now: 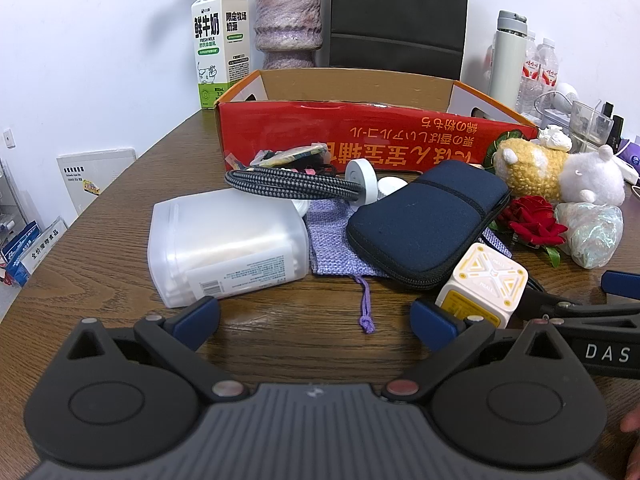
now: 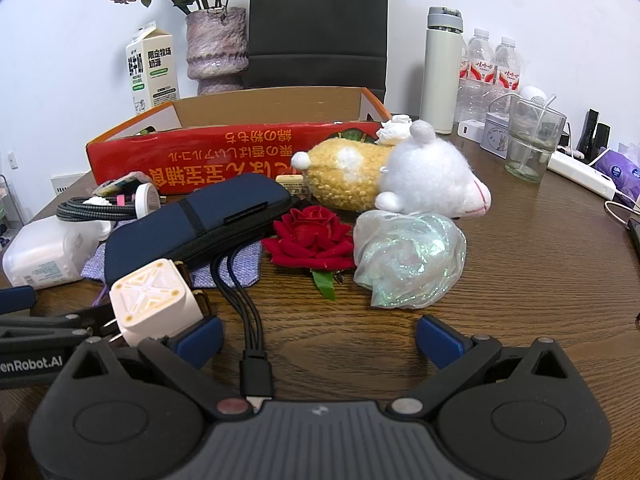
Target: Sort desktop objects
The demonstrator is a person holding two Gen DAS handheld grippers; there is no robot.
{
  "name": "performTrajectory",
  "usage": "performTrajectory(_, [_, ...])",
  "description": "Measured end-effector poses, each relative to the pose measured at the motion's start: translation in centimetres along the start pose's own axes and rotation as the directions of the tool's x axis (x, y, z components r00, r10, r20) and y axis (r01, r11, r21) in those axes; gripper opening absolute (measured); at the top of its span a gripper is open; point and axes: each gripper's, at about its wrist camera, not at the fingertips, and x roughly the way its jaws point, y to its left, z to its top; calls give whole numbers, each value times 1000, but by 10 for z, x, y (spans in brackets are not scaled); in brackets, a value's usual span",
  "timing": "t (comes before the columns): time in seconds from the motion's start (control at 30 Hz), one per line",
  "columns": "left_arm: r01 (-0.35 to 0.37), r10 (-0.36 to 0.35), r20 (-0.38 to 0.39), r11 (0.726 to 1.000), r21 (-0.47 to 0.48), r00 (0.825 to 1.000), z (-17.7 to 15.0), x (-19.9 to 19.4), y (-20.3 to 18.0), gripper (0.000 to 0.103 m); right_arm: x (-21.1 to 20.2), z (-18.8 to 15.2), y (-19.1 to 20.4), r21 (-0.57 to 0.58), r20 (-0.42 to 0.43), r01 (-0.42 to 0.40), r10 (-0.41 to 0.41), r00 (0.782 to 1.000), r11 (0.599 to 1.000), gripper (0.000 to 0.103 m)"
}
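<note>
1. Left gripper (image 1: 316,316) is spread wide with nothing between its blue pads; my right gripper (image 2: 320,338) is just as wide, also gripping nothing.
2. Nearest the left gripper, the white cube charger with yellow markings (image 1: 482,284) sits just beyond its right fingertip (image 1: 434,322); in the right view the same charger (image 2: 154,300) crowds that gripper's left fingertip (image 2: 198,340).
3. A black multi-headed cable (image 2: 244,308) runs along the wooden table (image 2: 520,272) between the right gripper's fingers.
4. Ahead of the left gripper lie a translucent white plastic box (image 1: 226,244), a lilac woven drawstring pouch (image 1: 332,240) and a navy zipped soft case (image 1: 428,222) resting on the pouch.
5. Ahead of the right gripper are a red fabric rose (image 2: 310,238), an iridescent crumpled wrap (image 2: 410,258) and a yellow-and-white plush toy (image 2: 392,172).
6. Behind them all stands the open red cardboard box (image 1: 360,132).
</note>
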Motion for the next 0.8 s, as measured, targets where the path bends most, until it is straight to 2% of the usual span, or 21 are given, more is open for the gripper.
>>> performTrajectory(0.13, [0,0,0,1000,-1,1000,0,0,0,103,0,0,0,-1,0,-3,3,1000,1000,103])
performTrajectory(0.33, [-16,16,0,1000,-14,1000,1,5,4,103,-2,-1,4,-49,-2,-60,60,998,997,103])
performTrajectory(0.8, [-28,28,3,999,-21,1000,-4,-4,5,103,-2,-1,6,-50,-2,-60,60,998,997,103])
